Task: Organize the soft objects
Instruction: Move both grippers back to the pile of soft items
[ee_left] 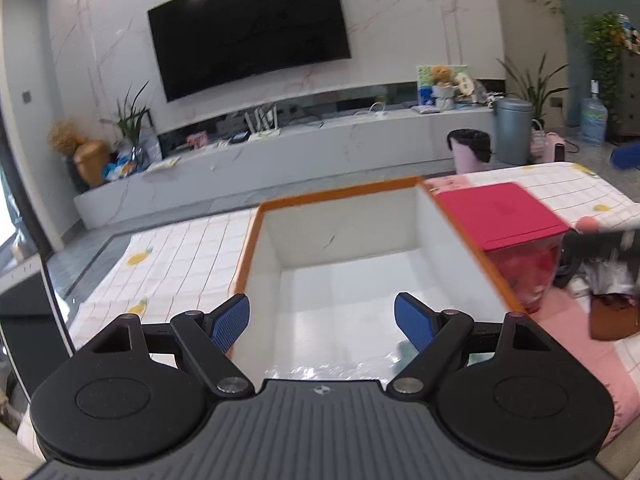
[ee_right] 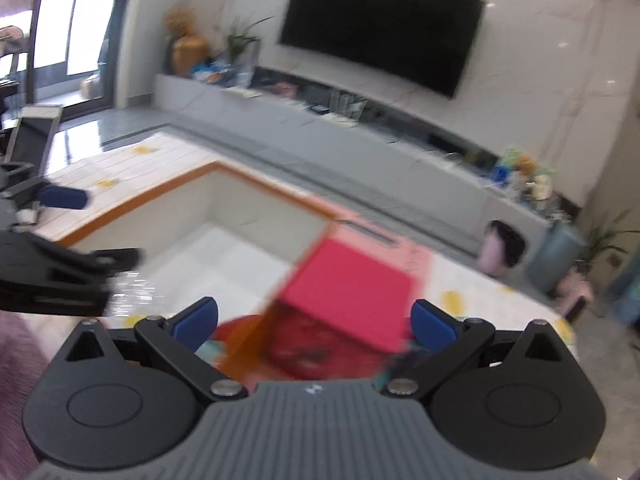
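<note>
A white open box with an orange rim stands on the checked tablecloth; its inside looks bare apart from something clear and crinkly at its near edge. My left gripper is open and empty, above the near side of the box. A clear container with a red lid stands against the box's right side. In the right wrist view the box rim and the red-lidded container show blurred. My right gripper is open, just in front of that container. The left gripper's fingertips show at far left.
A pink cloth with a brown item and dark clutter lies right of the container. Beyond the table are a long TV bench, a wall TV, a pink bin and a grey bin.
</note>
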